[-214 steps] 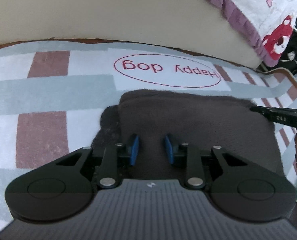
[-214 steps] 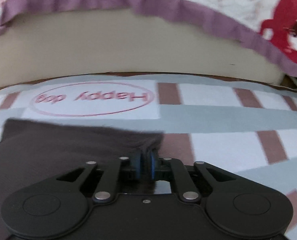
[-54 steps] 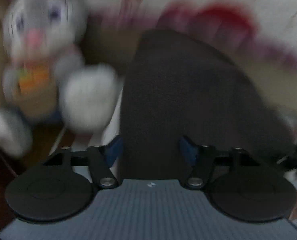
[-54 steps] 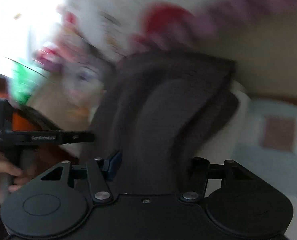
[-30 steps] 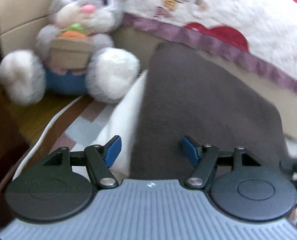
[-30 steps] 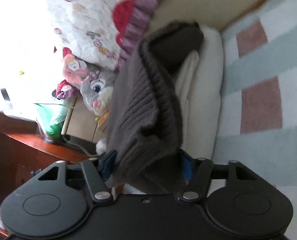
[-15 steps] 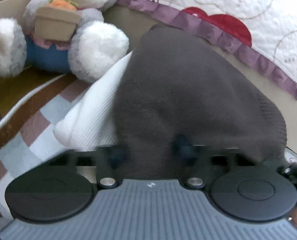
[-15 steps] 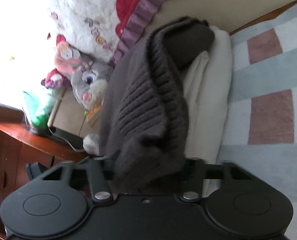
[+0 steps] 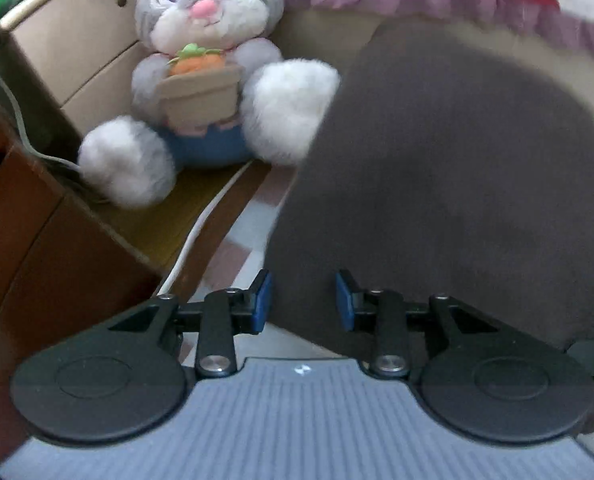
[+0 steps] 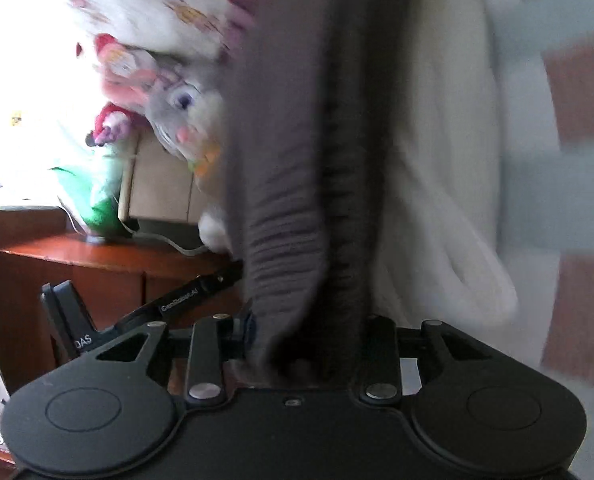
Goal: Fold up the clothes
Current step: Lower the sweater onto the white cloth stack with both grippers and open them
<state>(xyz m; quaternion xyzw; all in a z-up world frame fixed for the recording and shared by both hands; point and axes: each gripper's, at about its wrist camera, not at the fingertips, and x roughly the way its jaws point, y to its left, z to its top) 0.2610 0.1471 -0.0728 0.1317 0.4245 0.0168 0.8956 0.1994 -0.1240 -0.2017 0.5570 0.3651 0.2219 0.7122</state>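
1. While the dark grey knit garment [image 9: 449, 184] is lying folded into a thick, rounded slab, its soft, matte face is filling the right half of the left wrist view, blurred at the far edge.
2. It is sitting on top of a white, finely textured folded cloth [image 10: 437, 184] on the checked blanket [image 10: 569, 80] of pale grey, white and brownish-red squares, just beside the plush rabbit [image 9: 205, 68].
3. The left gripper [image 9: 303, 300] is opening its jaws; the blue pads [image 9: 263, 300] are standing apart over the garment's near edge, and the fabric between them is not being pressed.
4. The right gripper [image 10: 309, 332] is closing its jaws; the garment's ribbed edge [image 10: 285, 256] is bunching between them, and the pads seem to be pinching it, though the fabric is hiding most of them.
5. The rabbit is looking fluffy, grey and white, hugging a tan pot with an orange carrot, sitting on a glossy reddish-brown wooden ledge [image 9: 49, 248] with a white cable [image 9: 201, 232] running past it.
6. The left wrist view alone is showing the garment's broad flat top and the rabbit sharply; a quilted white cover with a purple ruffle [image 9: 477, 4] is lying behind.
7. The right wrist view alone is showing the garment edge-on with its ribbing, the white cloth under it, and the left gripper's black body [image 10: 137, 312] at the left.
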